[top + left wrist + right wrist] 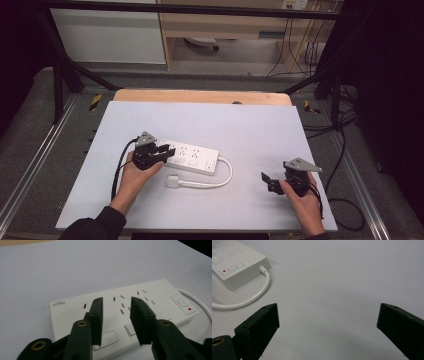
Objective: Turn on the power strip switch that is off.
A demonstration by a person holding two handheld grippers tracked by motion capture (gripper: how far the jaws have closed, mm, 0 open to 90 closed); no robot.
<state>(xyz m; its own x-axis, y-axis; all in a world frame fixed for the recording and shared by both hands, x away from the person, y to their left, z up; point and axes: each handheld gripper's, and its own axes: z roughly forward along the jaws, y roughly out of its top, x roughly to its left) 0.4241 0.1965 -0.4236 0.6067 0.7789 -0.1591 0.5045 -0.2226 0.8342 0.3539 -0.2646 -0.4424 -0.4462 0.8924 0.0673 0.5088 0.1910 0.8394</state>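
High view first, left to right, everything placed against the white power strip (191, 157). Left of it and overlapping its near-left end: left gripper (167, 151), held in the person's left hand (134, 175), jaws a little apart with nothing between them, poised over the strip's sockets. Likely a hold-down or steadying stance, judging by the low angle and the hand braced on the board; contact with the casing cannot be told. Left gripper view: jaws (116, 315) framing the socket slots, switch with its red mark (183, 303) toward the strip's far right end. Just below the strip, toward the person: white plug (173, 181), lying loose, joined by the white cord (226, 175) that loops out from the strip's right end and curls back. Plug unplugged, probably the thing to be picked up next. Well to the right of the strip: right gripper (270, 181) in the right hand (305, 202), jaws spread wide, empty, resting low near the board's front corner; seemingly waiting. Right gripper view: wide gap (328, 322) over bare surface, strip's switch end and cord at upper left.

Under the strip: pale blue-grey board (250, 125), matte, laid over a wooden tabletop (200, 96) showing past its far edge. Around: metal frame rails, grey floor, a wooden shelf unit (225, 30) and dangling cables beyond the strip's far side.
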